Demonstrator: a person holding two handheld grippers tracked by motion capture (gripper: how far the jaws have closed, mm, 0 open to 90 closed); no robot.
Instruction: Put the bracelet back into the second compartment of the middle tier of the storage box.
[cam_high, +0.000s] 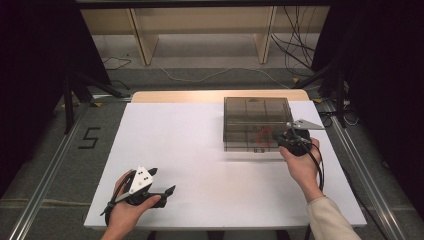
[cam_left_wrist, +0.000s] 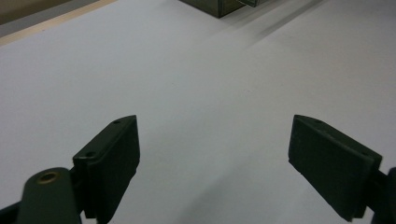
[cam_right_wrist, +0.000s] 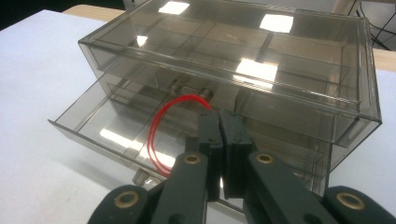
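High view. A white bench (cam_high: 200, 150) with a pale wooden far edge stands on grey carpet; metal rails run along both sides, a taped figure five lies on the floor at the left, and wooden shelf legs and loose cables occupy the far floor. A smoky clear plastic drawer box (cam_high: 255, 122) sits on the far right part of the bench. The right claw (cam_high: 286, 137), held in a hand with a cream sleeve, is at the box's near right corner, beside a red elastic band (cam_high: 262, 137). The left claw (cam_high: 162, 182) rests at the near left, well apart from the box.

Left gripper view. The left claw (cam_left_wrist: 215, 158) is released, its jaws standing wide over bare white bench (cam_left_wrist: 196, 84); a corner of the box (cam_left_wrist: 219, 7) shows at the far edge.

Right gripper view. The right claw (cam_right_wrist: 219, 121) is clenched, pinching the red elastic band (cam_right_wrist: 156, 135), which loops over the open lower drawer (cam_right_wrist: 98, 123) of the box (cam_right_wrist: 289, 60). The drawer is pulled out toward the near side; the compartments above it are closed.
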